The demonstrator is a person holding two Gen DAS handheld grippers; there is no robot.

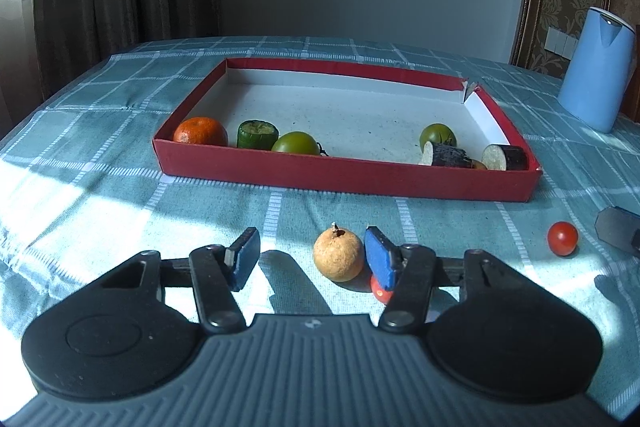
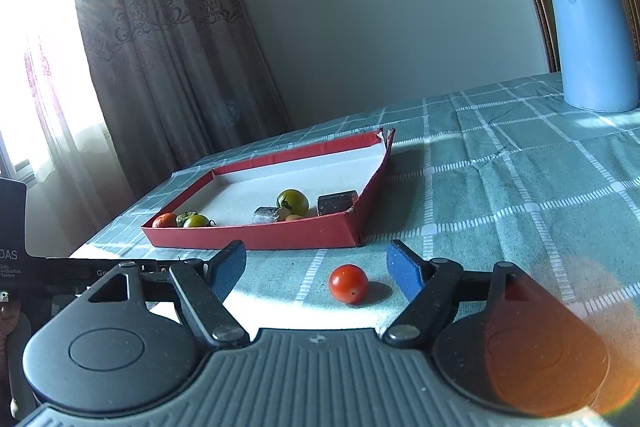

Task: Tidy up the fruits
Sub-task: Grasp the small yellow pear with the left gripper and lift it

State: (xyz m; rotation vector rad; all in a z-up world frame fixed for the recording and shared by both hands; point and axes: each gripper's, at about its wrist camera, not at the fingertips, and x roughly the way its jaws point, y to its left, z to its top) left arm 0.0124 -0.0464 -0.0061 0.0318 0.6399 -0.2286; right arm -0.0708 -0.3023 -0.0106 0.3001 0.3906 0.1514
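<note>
Left wrist view: the left tool (image 1: 310, 257) gapes wide around the round tan rough-skinned fruit (image 1: 338, 255), off-centre against its right pad, perhaps touching; closing could roll it into the half-hidden small red tomato (image 1: 379, 291).

Right wrist view: the right tool (image 2: 316, 269) stands wide around the glossy red cherry tomato (image 2: 348, 283) on the checked teal bench (image 2: 520, 195); it may squirt out, short of the red cardboard tray (image 2: 256, 237).

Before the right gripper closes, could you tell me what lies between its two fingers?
In the right wrist view, only the cherry tomato sits between the open right gripper, on the checked tablecloth.

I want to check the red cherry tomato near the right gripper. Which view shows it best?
The right wrist view: the cherry tomato sits whole between the open fingers. The left wrist view shows it small, at the right edge.
</note>
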